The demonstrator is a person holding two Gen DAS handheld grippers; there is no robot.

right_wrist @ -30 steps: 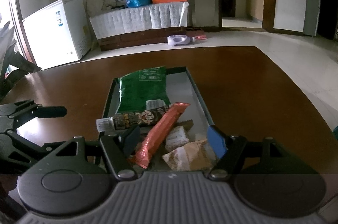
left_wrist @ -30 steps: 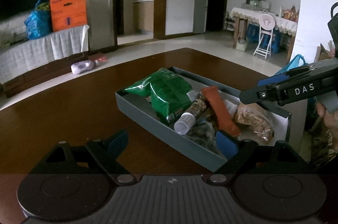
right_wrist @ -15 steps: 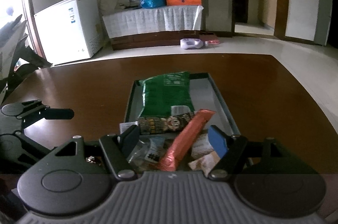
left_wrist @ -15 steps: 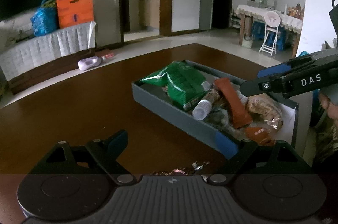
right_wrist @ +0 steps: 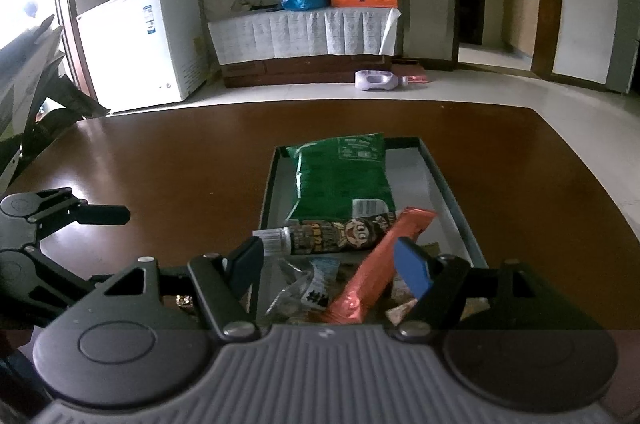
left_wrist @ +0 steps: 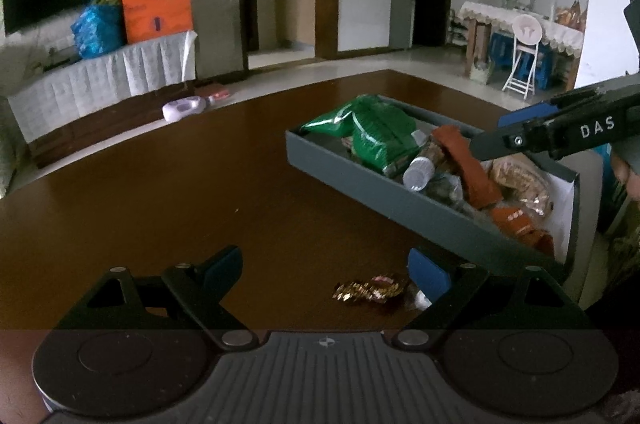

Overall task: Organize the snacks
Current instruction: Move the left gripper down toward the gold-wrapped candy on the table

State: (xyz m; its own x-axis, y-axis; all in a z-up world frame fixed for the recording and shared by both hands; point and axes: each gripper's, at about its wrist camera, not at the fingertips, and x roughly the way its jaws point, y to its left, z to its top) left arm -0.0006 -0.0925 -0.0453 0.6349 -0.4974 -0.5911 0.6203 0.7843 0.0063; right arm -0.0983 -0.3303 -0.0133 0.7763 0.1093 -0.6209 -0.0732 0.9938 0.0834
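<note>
On a dark brown wooden table (right_wrist: 168, 159) in a living room, a shallow grey tray (right_wrist: 452, 191) sat holding a heap of snacks. A large green snack bag (right_wrist: 344, 175) lay at the far end of the tray. Nearer, a small bottle with a white cap and a cartoon label (right_wrist: 340, 234) rested on its side across the tray, its body touching the near edge of the green bag. An orange-red wrapped bar (right_wrist: 380, 256) leaned diagonally over the bottle. Clear and tan packets (right_wrist: 304, 288) lay below them at the near end, partly hidden.

The right gripper (right_wrist: 328, 264) hovered over the near end of the tray with its blue-padded jaws spread wide, gripping nothing. The left gripper (left_wrist: 324, 264) stood to the left of the tray, above bare table, its jaws also spread wide and empty. A small gold and red wrapped candy (left_wrist: 370, 290) lay loose on the table outside the tray, near its near left corner and just beside the left gripper's right finger, though whether they touched could not be told.
</note>
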